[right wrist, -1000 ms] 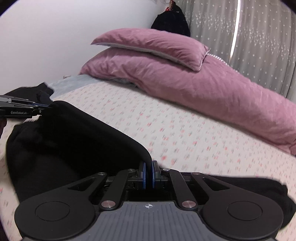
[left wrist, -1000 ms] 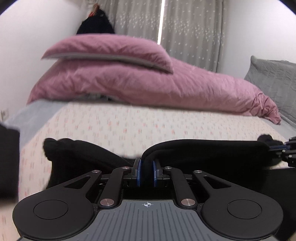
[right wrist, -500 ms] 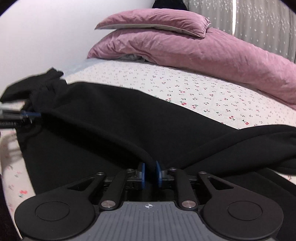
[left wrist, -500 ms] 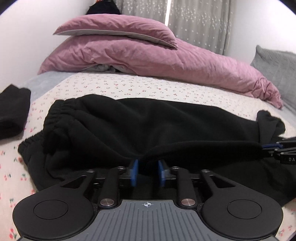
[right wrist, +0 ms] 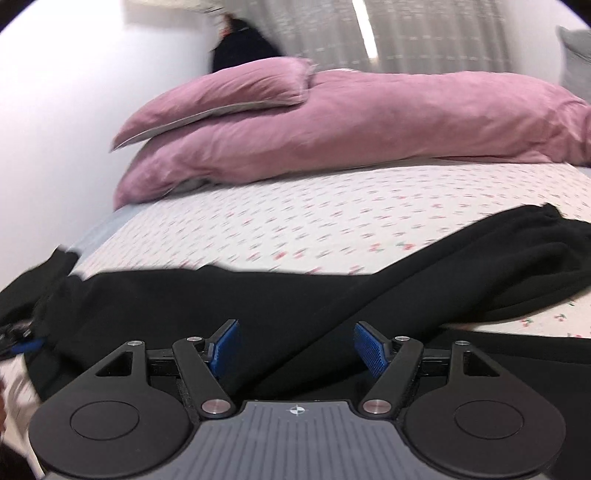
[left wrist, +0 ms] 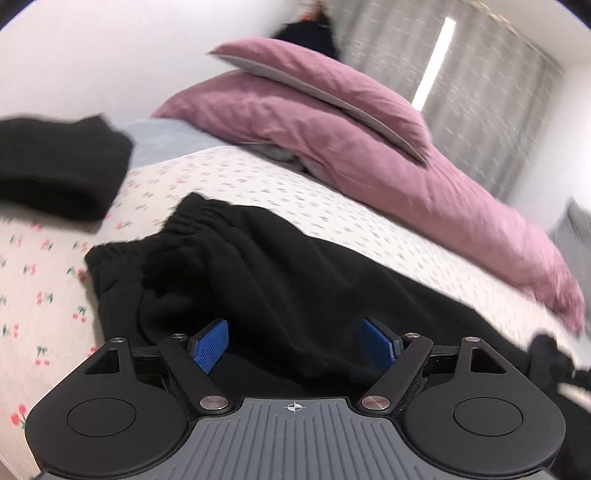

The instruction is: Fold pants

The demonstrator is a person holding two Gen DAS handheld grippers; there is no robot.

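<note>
Black pants [left wrist: 280,280] lie folded lengthwise on the cherry-print bed sheet [left wrist: 236,177], with the elastic waistband [left wrist: 192,221] at the left. My left gripper [left wrist: 293,341] is open just above the near edge of the pants, its blue pads [left wrist: 208,341] apart and empty. In the right wrist view the pants [right wrist: 295,295] stretch across the bed, with the leg ends [right wrist: 546,254] at the right. My right gripper [right wrist: 297,345] is open over the near edge and holds nothing. The left gripper's tip [right wrist: 22,345] shows at the far left.
A pink duvet [left wrist: 406,177] with a pink pillow [left wrist: 325,88] on it lies along the far side of the bed. Another black garment [left wrist: 55,166] lies folded at the left. Grey curtains [right wrist: 424,33] and a white wall are behind.
Both grippers were shut on the pants edge and have opened, letting the fabric drop flat on the bed. Both views have shifted and are blurred by motion.
</note>
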